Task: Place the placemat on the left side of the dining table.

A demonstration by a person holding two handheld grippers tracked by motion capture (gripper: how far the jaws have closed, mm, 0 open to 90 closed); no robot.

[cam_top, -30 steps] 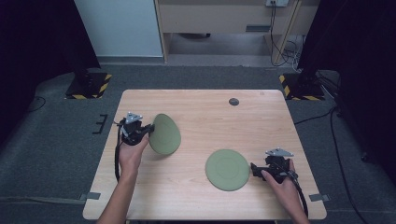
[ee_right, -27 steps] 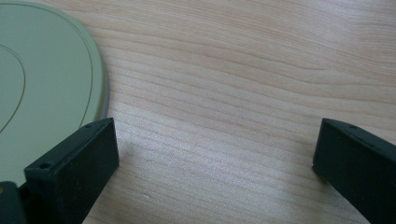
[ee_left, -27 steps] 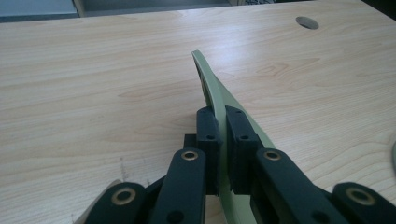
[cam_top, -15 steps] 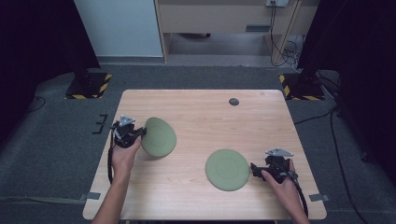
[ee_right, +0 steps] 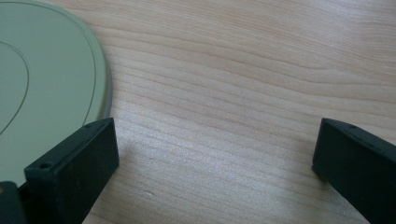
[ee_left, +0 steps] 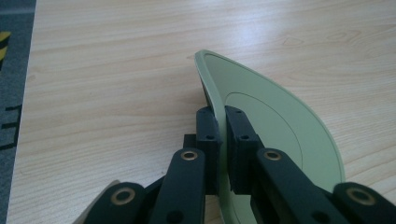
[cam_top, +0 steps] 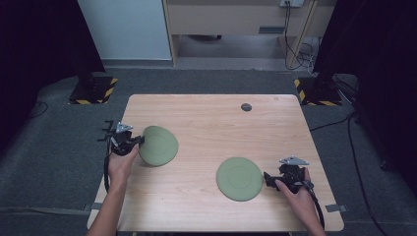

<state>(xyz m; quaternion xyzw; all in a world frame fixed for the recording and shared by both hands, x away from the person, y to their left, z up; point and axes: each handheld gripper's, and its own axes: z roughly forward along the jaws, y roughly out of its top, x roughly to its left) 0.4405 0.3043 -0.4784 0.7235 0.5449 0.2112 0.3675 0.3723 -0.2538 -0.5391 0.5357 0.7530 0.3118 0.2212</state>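
The plate in the left gripper runs off the bottom of the left gripper view, so its near rim is cut off there, and its underside is hidden behind the upturned edge. In the right gripper view the second plate is cut by the left and top borders, and one jaw covers a bit of its rim. From above, the person's forearms leave the picture at the bottom, and the small dark round thing near the far edge of the table is too small to make out.

The left gripper's fingers are nearly together, pinching the rim of the tilted plate, one pad on each face. That plate sits at the table's left side, lifted on edge. The right gripper stands with its jaws wide apart and nothing between them but bare wood. It lies just beside the flat plate near the front right of the table; whether a jaw touches the rim I cannot tell.
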